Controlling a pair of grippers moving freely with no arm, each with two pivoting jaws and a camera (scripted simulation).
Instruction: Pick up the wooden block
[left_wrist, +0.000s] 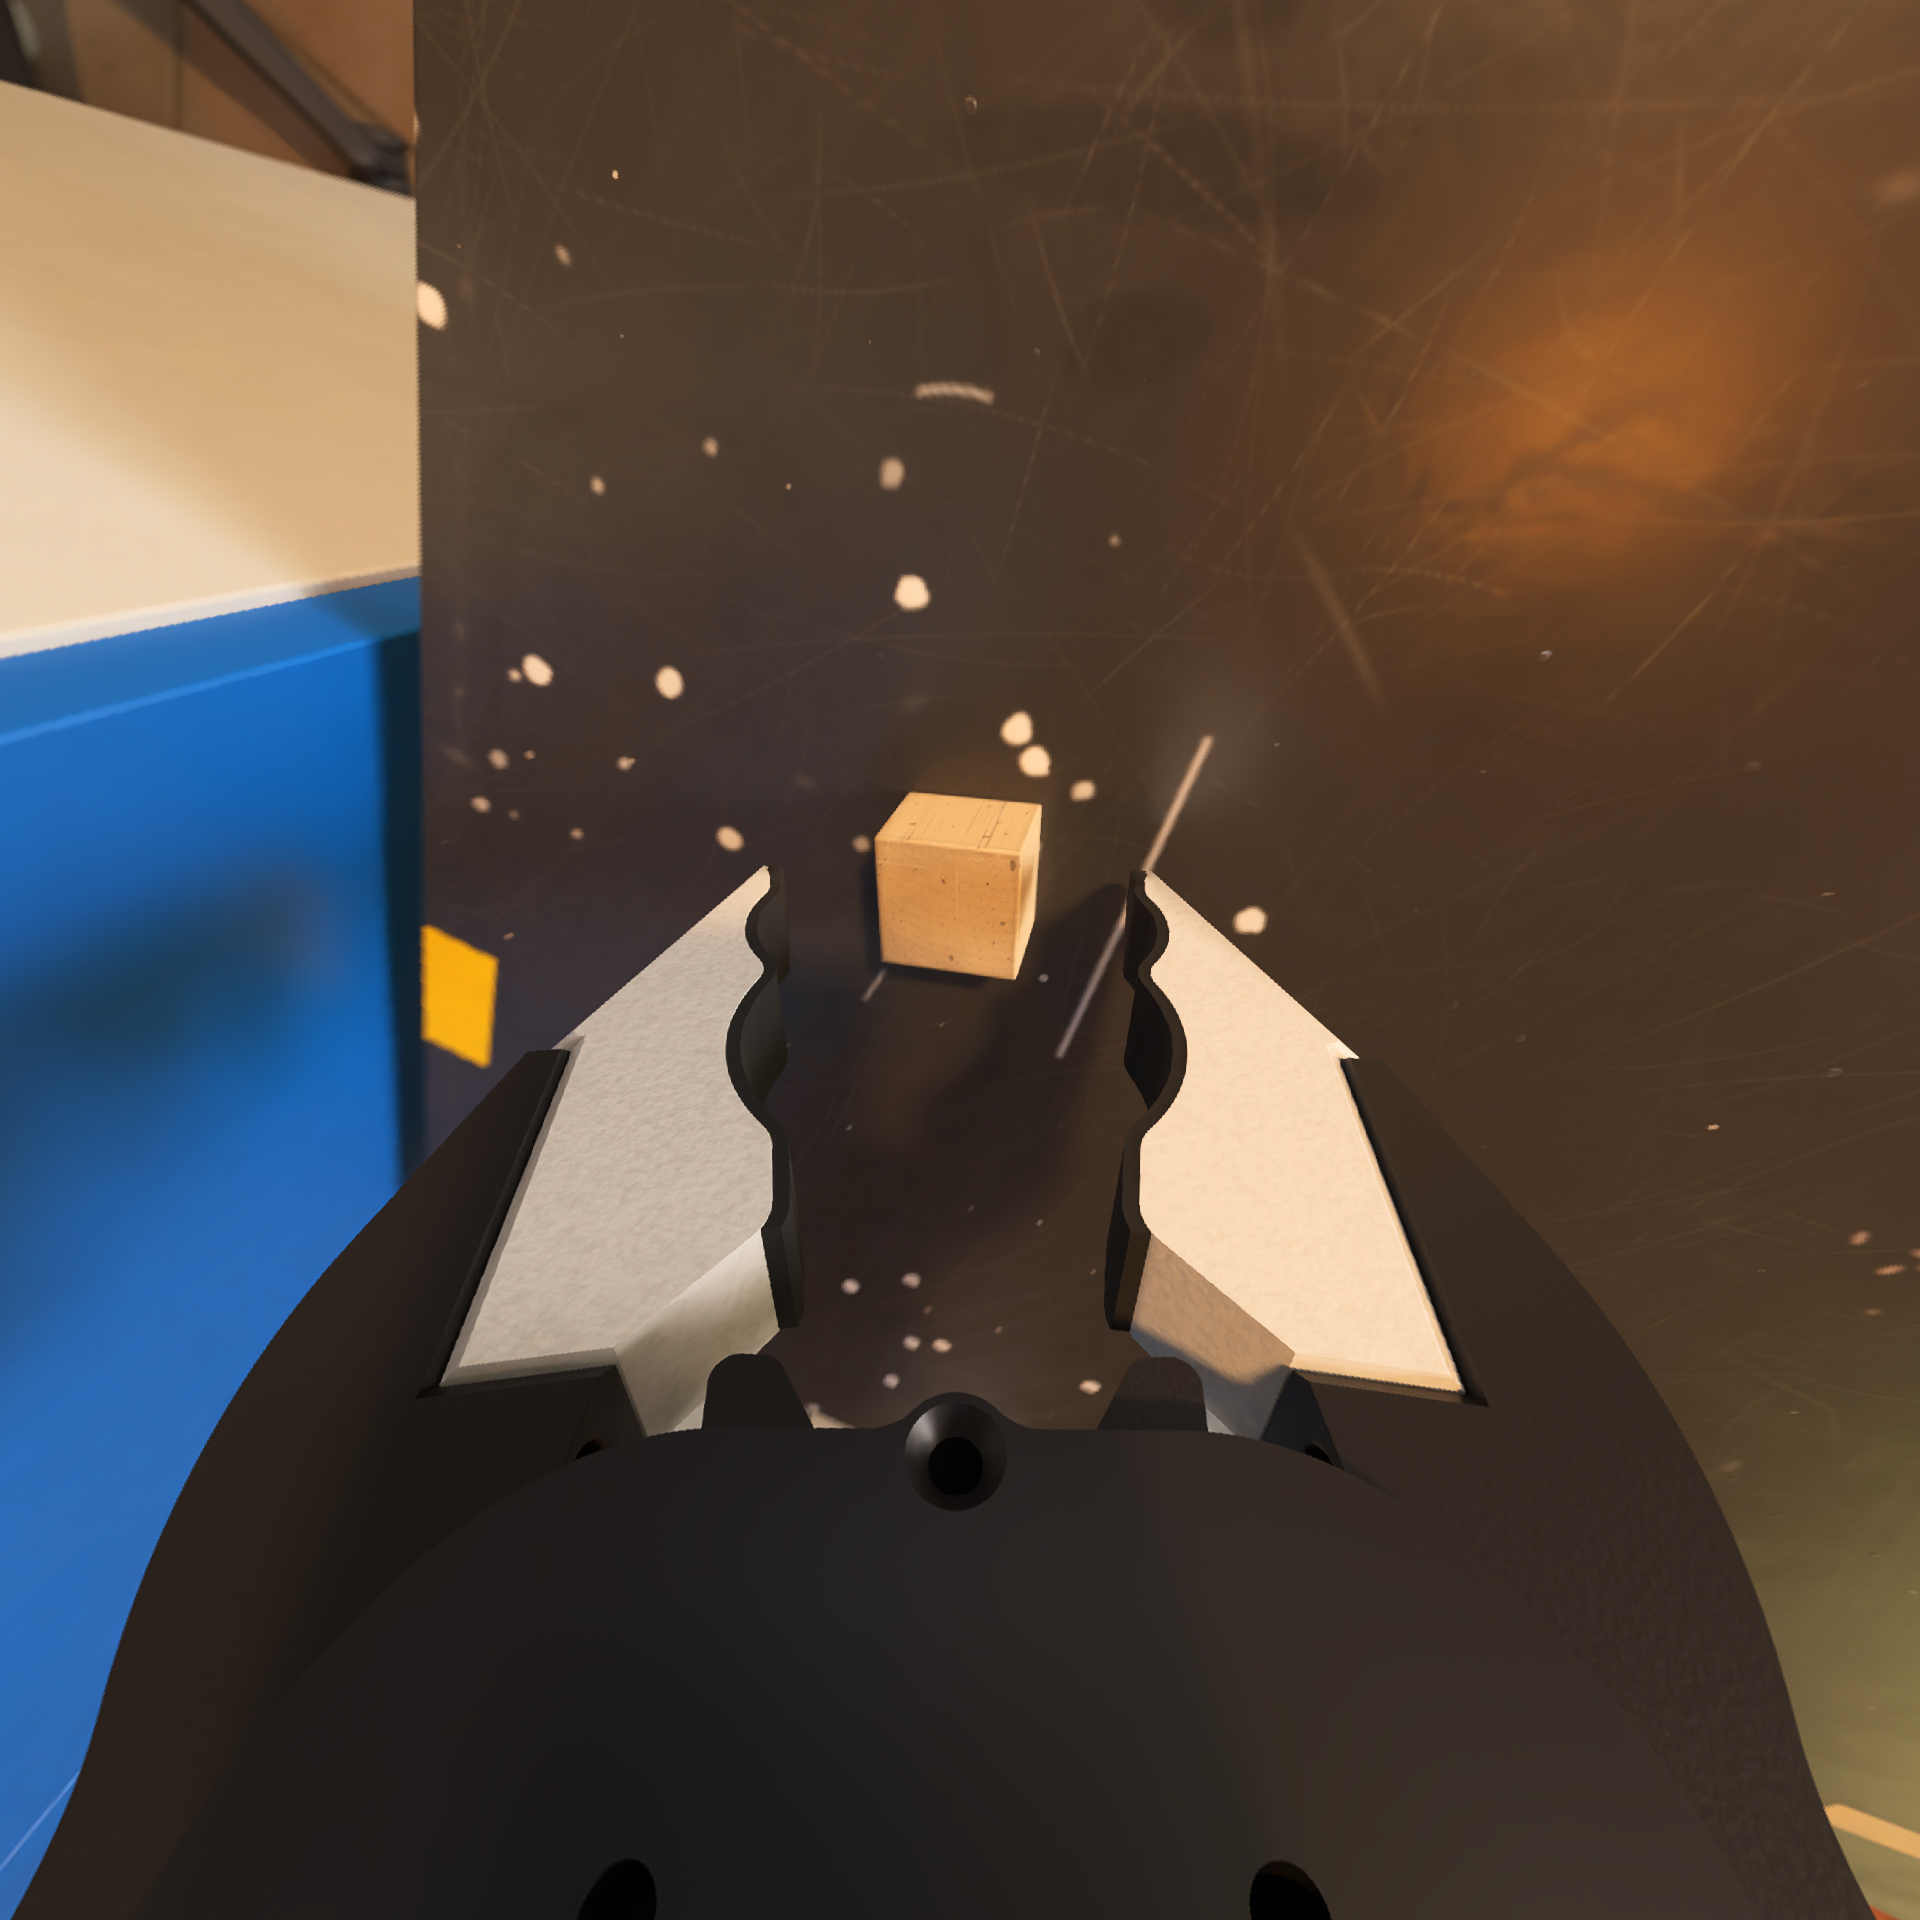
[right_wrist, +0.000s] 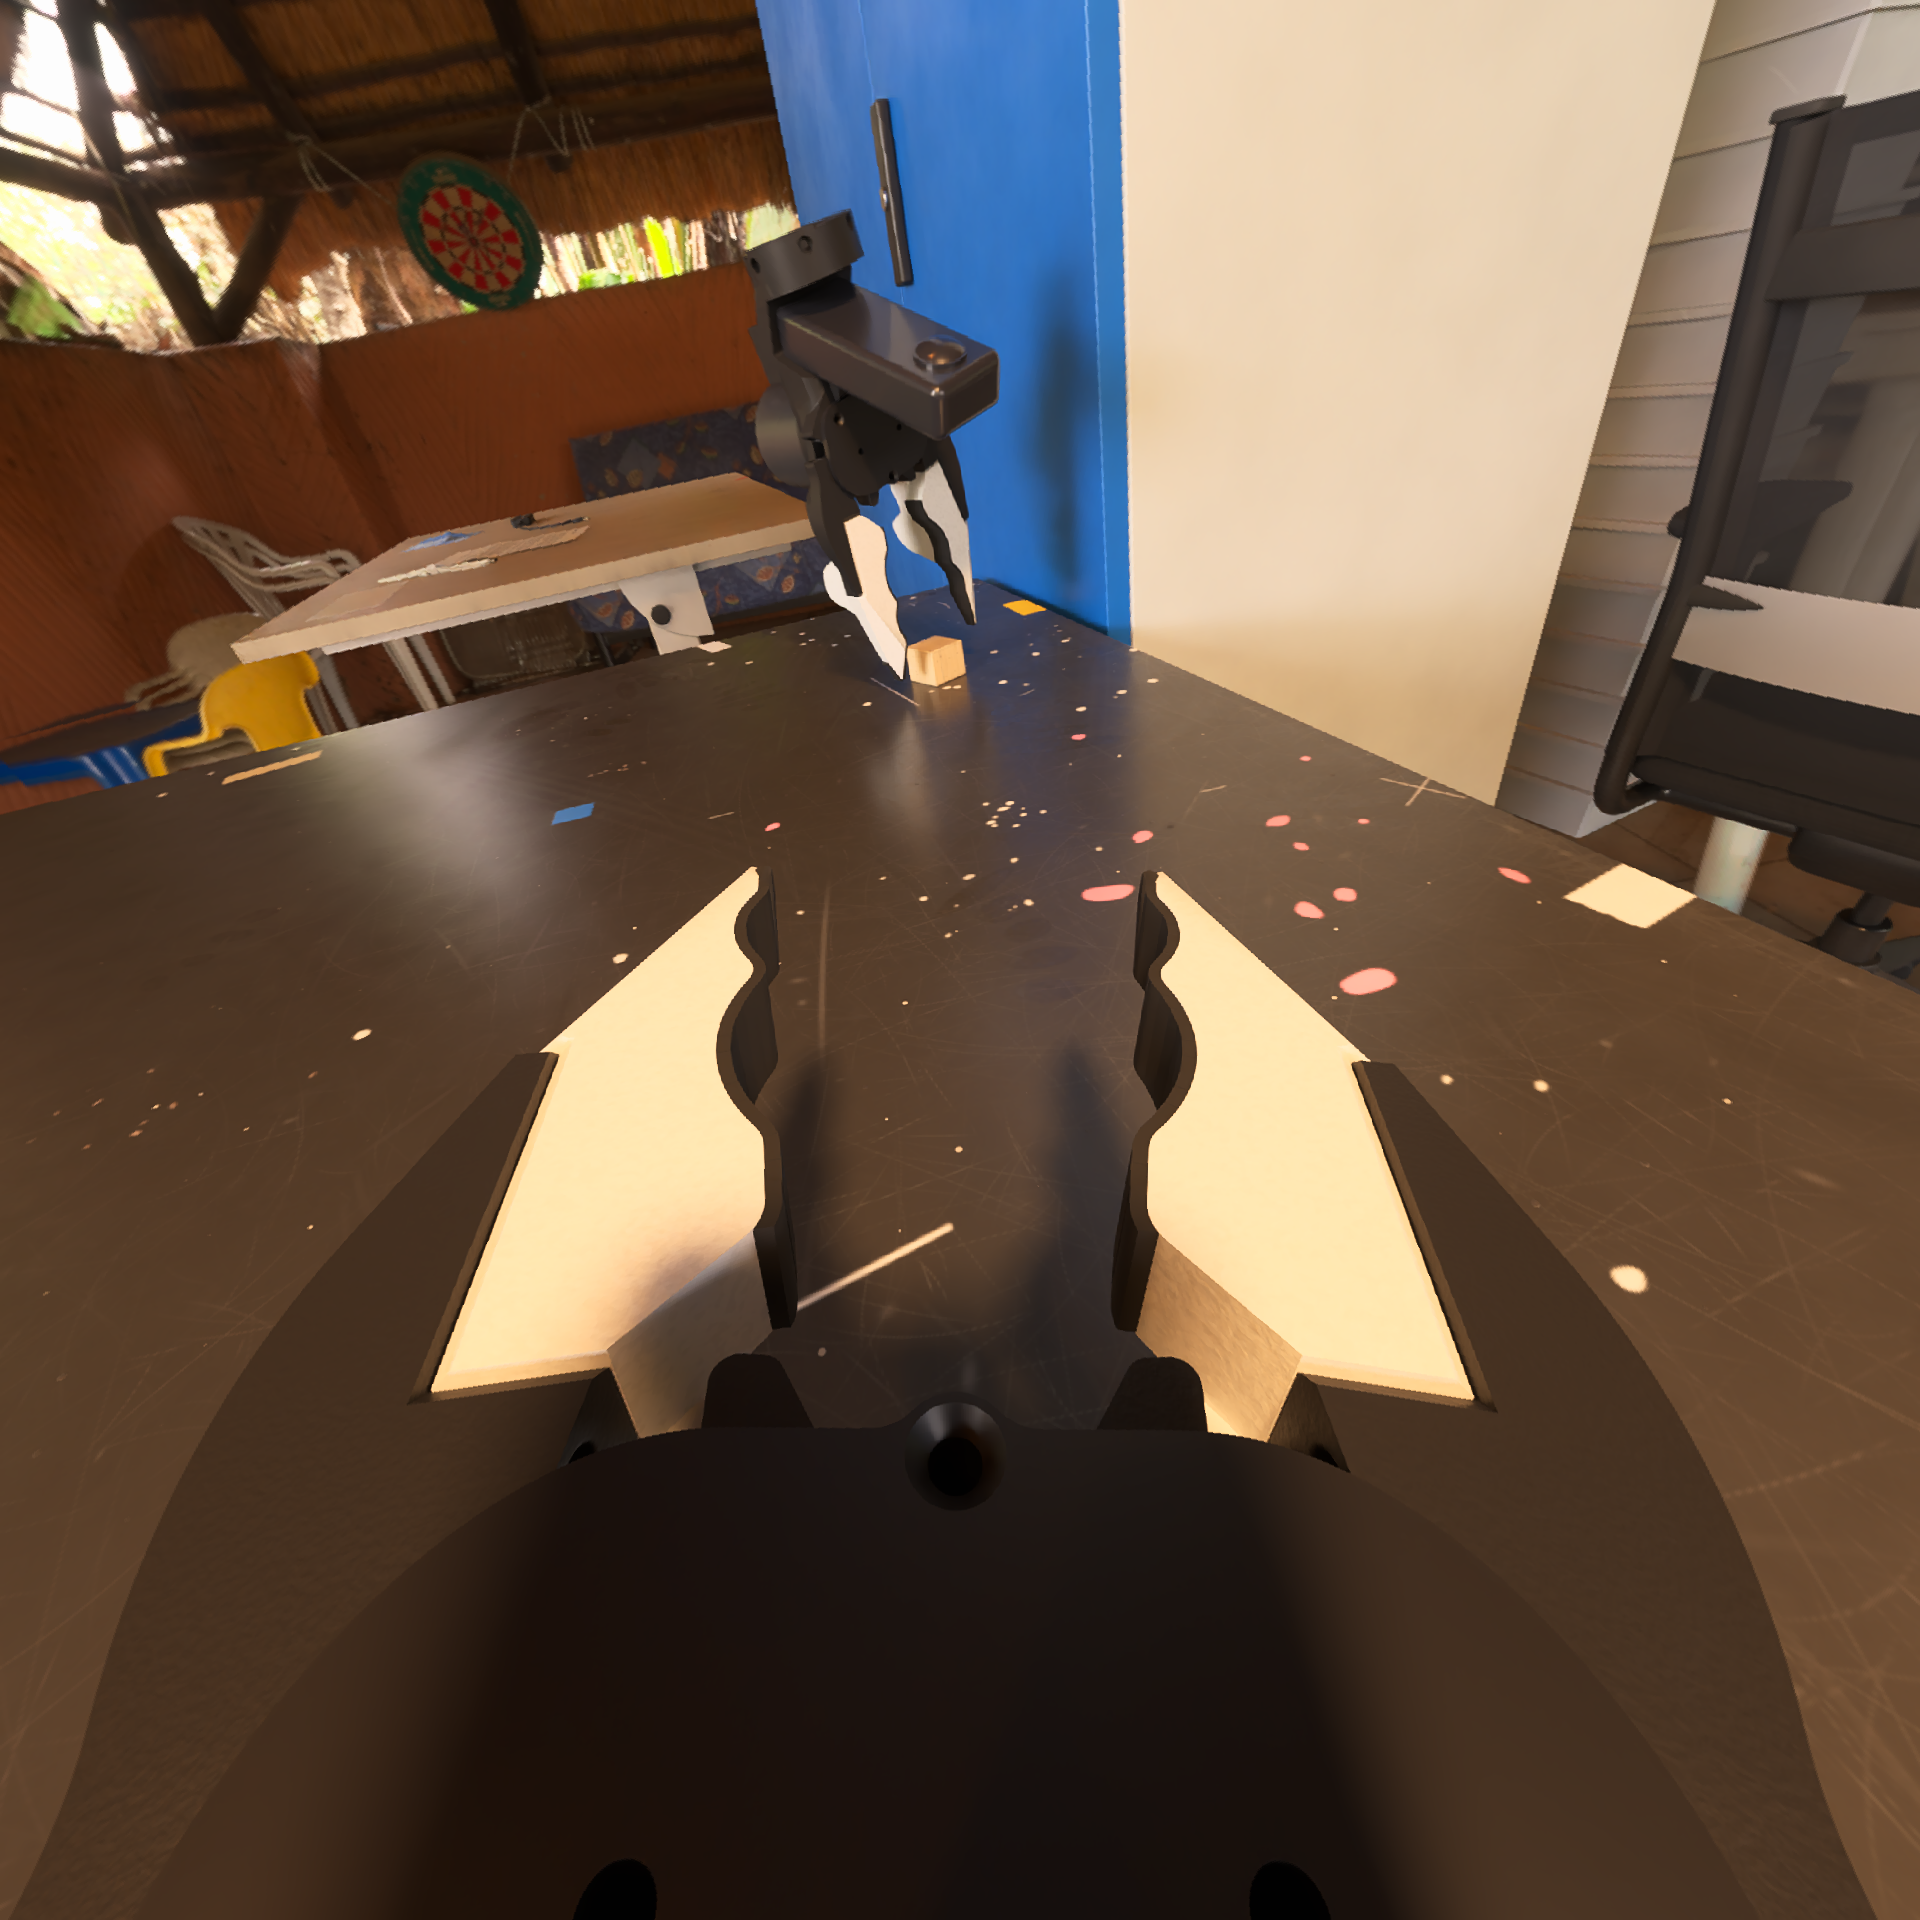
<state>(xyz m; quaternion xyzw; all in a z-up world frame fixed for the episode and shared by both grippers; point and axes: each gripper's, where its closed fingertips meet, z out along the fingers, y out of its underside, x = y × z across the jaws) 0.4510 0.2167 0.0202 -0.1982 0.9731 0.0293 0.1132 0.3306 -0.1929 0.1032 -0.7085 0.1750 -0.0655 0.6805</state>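
A small light wooden block (left_wrist: 958, 885) sits on the dark scratched table (left_wrist: 1351, 727). In the left wrist view my left gripper (left_wrist: 956, 883) is open, pointing down at the block, which lies just beyond and between the two fingertips. In the right wrist view the block (right_wrist: 937, 661) is far off near the table's far edge, with the left gripper (right_wrist: 928, 629) hovering over it, fingers spread around it and tips just above the table. My right gripper (right_wrist: 954, 883) is open and empty, low over the near part of the table (right_wrist: 520, 987).
A blue and cream cabinet (right_wrist: 1195, 312) stands against the table's far edge, close to the block; it also shows in the left wrist view (left_wrist: 187, 779). A black chair (right_wrist: 1787, 468) is at the right. A light table (right_wrist: 520, 571) and plastic chairs stand beyond.
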